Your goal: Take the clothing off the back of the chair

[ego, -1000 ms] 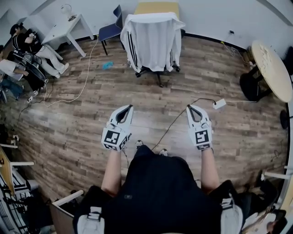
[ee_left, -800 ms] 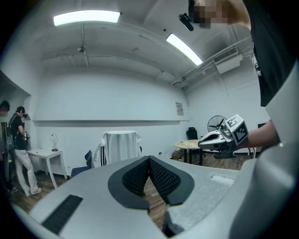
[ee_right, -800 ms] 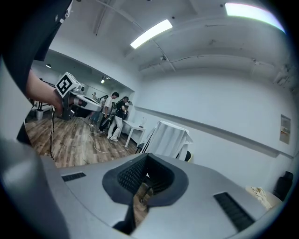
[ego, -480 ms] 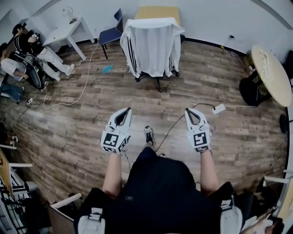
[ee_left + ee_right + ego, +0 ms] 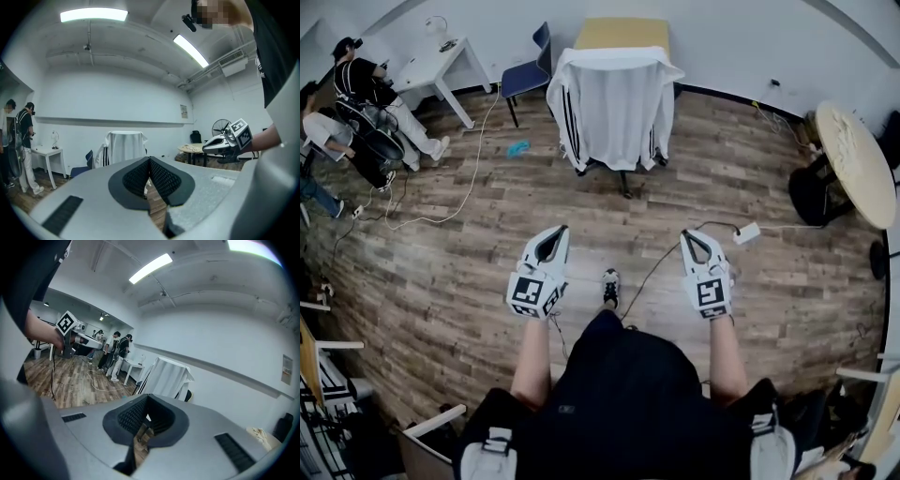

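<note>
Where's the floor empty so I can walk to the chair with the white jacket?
Straight ahead, the wooden floor is bare up to the white black-striped jacket on the black office chair. Rightward lie a black cable and white plug box. The left is crowded: a looping white cord, people.

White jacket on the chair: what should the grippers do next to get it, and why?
Probably step closer to the chair first. The white jacket hangs over its back, well beyond the left gripper and right gripper, with wood floor between. Both are shut and empty.
</note>
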